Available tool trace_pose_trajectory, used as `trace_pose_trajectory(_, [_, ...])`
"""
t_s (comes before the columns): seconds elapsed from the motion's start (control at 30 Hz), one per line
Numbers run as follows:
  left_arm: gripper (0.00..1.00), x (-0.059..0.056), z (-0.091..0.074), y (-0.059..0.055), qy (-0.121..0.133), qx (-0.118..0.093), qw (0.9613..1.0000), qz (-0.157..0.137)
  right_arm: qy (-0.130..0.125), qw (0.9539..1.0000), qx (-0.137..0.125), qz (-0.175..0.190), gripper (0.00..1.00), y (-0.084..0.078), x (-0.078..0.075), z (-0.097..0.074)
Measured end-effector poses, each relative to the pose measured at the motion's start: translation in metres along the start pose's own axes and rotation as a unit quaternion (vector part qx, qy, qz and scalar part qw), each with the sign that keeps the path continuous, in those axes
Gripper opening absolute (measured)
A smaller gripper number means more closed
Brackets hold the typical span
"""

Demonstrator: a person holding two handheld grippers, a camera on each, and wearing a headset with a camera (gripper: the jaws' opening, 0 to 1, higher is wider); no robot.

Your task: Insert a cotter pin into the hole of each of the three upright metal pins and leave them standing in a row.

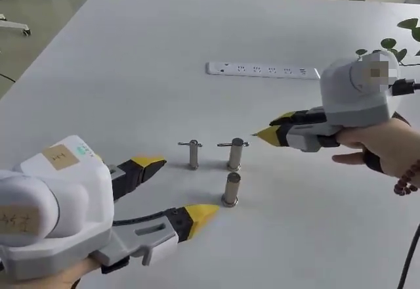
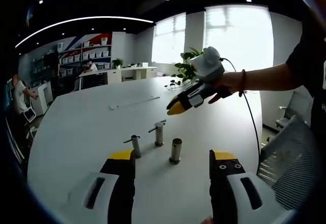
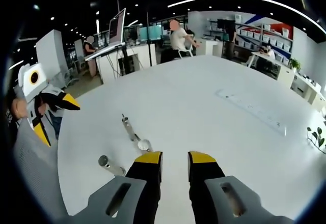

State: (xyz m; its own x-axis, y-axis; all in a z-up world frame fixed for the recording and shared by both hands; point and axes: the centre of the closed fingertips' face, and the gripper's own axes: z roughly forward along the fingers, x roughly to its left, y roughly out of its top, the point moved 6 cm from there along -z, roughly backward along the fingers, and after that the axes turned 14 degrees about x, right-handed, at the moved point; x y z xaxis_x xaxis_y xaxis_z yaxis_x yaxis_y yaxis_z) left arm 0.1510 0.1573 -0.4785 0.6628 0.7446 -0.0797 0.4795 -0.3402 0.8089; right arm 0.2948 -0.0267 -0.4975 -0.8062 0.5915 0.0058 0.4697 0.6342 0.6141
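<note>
White table (image 1: 131,52), broad, matte and smooth, with a rounded far edge.

Left gripper (image 1: 176,187), glossy white plastic shell with black fingers ending in yellow wedge tips. It hovered low at the near left, jaws spread wide and nothing between them. In the left gripper view (image 2: 173,157) the three pins stood ahead of the gap.

Right gripper (image 1: 268,131), of the same make, was held above the table at the right, its tips aimed at the pins but apart from them. In the right gripper view (image 3: 175,158) the jaws were nearly together with a thin slit between the pads. I could make out nothing in it.

Power strip (image 1: 262,70), long, flat and white, lay well behind the pins. Round green leaves of a plant (image 1: 389,43) showed at the far right edge.

Three metal pins, dull grey steel cylinders, stood upright mid-table. Left pin (image 1: 193,155) was slim and middle pin (image 1: 235,156) stouter, side by side. Front pin (image 1: 230,189) stood just before the middle one, out of line with the pair, on a slightly flared foot, its top bare.

Thin wire cotter pin (image 1: 189,144) lay crosswise through the left pin near its top. A second cotter pin (image 1: 231,144) ran through the middle pin.
</note>
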Motion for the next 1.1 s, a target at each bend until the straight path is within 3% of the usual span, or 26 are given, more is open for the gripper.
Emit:
trace_pose_trajectory(0.5, [0.61,0.010,0.003,-0.004,0.005,0.012,0.9999,-0.008,-0.020,0.9948,0.091,-0.041,0.16,-0.013,-0.041,0.033])
trace_pose_trajectory(0.57, [0.61,0.010,0.004,-0.005,0.004,0.017,0.9998,-0.009,-0.025,0.9928,0.106,-0.050,0.16,-0.015,-0.056,0.045])
trace_pose_trajectory(0.73, [0.61,0.012,0.005,-0.005,0.004,0.019,0.9998,-0.008,-0.038,0.9882,0.134,-0.064,0.15,-0.021,-0.064,0.051])
trace_pose_trajectory(1.1, [0.61,0.016,0.010,-0.007,0.005,0.032,0.9994,-0.008,-0.022,0.9853,0.154,-0.070,0.09,-0.024,-0.071,0.061])
